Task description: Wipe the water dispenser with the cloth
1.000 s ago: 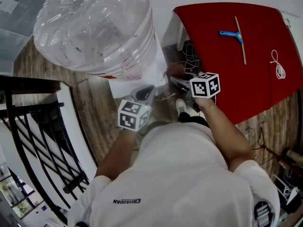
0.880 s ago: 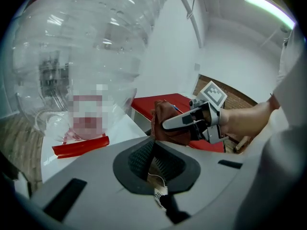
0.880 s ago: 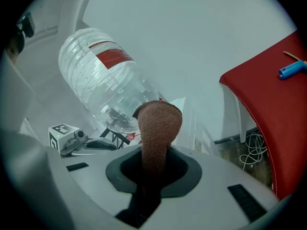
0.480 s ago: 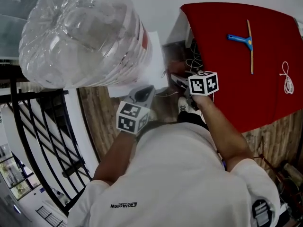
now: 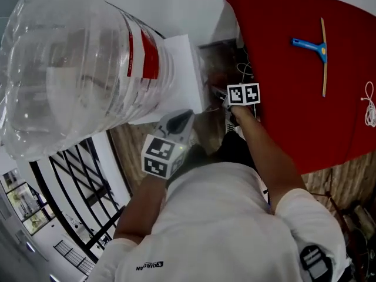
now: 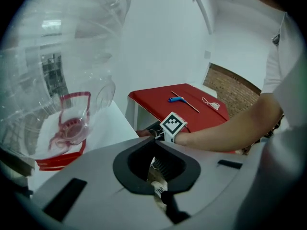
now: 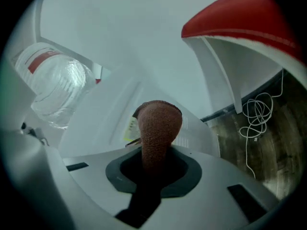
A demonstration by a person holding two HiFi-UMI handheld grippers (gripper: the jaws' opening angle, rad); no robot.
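Observation:
The white water dispenser (image 5: 183, 69) carries a big clear bottle (image 5: 76, 69) and stands left of the red table (image 5: 294, 98). In the right gripper view my right gripper (image 7: 156, 150) is shut on a brown knitted cloth (image 7: 159, 123), whose rounded end sticks out toward the dispenser's white side (image 7: 110, 114); whether it touches I cannot tell. In the head view that gripper (image 5: 222, 93) reaches into the gap between dispenser and table. My left gripper (image 5: 179, 121) hovers below the dispenser, shut with nothing in it (image 6: 156, 142).
A blue squeegee (image 5: 308, 44) with a wooden stick and a white cord (image 5: 370, 107) lie on the red table. Loose cables (image 7: 256, 116) lie on the wooden floor under the table. A black railing (image 5: 76, 198) runs at the left.
The head view has swung so the bottle looms larger at the left. My right gripper has moved farther up toward the dispenser's side. The left gripper has hardly shifted.

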